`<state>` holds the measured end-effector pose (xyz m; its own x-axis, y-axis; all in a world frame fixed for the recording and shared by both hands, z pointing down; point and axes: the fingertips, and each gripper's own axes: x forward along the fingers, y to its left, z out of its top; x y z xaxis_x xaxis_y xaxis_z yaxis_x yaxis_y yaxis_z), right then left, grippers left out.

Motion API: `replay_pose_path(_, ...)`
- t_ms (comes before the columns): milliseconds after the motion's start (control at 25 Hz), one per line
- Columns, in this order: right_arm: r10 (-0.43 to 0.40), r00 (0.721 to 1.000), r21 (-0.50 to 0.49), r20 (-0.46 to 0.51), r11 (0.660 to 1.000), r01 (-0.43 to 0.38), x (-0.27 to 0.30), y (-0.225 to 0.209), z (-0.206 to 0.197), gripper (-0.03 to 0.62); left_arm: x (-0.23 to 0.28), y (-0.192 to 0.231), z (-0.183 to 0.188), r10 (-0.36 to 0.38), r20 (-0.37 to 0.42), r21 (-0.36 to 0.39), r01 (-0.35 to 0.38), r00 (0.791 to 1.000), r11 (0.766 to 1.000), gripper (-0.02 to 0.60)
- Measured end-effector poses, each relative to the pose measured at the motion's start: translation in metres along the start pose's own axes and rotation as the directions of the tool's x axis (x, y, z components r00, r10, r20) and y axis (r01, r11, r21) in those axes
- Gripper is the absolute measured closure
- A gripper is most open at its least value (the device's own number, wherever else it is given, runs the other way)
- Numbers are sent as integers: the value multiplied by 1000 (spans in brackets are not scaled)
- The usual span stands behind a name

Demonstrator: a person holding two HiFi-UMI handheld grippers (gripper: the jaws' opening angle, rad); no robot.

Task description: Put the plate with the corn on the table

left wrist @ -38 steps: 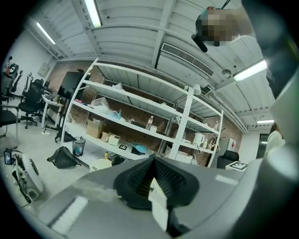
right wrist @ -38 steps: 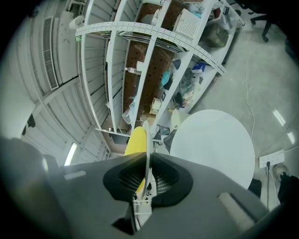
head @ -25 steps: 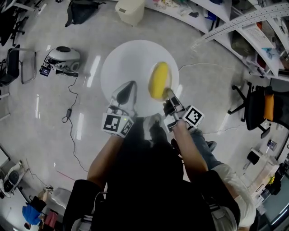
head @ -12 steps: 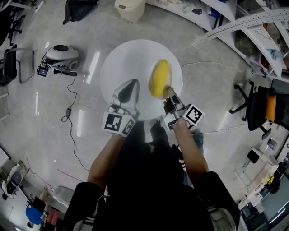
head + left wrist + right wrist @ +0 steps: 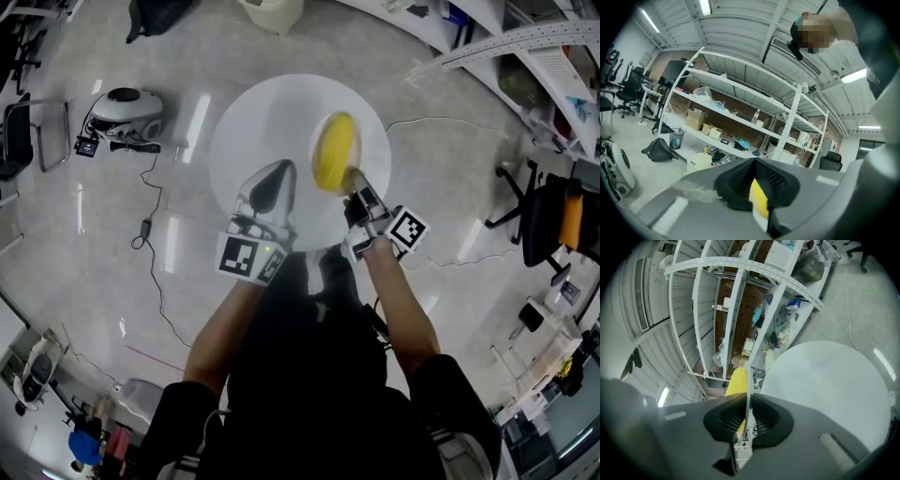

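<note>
The plate (image 5: 748, 390) with corn (image 5: 335, 152) is being gripped by the right gripper (image 5: 356, 186) over the worktop (image 5: 253, 131), not yet released; the left gripper (image 5: 267, 186) is being held closed.

A round white worktop (image 5: 253, 122) spreads beneath and ahead of the fingers (image 5: 265, 192) of the left gripper (image 5: 277, 171) and the right gripper (image 5: 353, 180). It stands on a glossy pale grey floor (image 5: 469, 187). Well left of the fingers, a rounded white-and-black device (image 5: 128, 114) and a thin black cable (image 5: 142, 230) lie on that floor, and a cream plastic bin (image 5: 272, 11) stands beyond the worktop.
</note>
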<state>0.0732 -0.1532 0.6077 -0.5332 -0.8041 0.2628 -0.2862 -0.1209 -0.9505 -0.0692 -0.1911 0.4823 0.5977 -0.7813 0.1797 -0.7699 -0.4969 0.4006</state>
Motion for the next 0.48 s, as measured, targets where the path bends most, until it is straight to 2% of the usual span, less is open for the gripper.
replay_pose_path(480,5,1000,-3,4,1000,-5,36,-31,3,556,16,25,-14,-5,-20,-9,5,1000,1000,580)
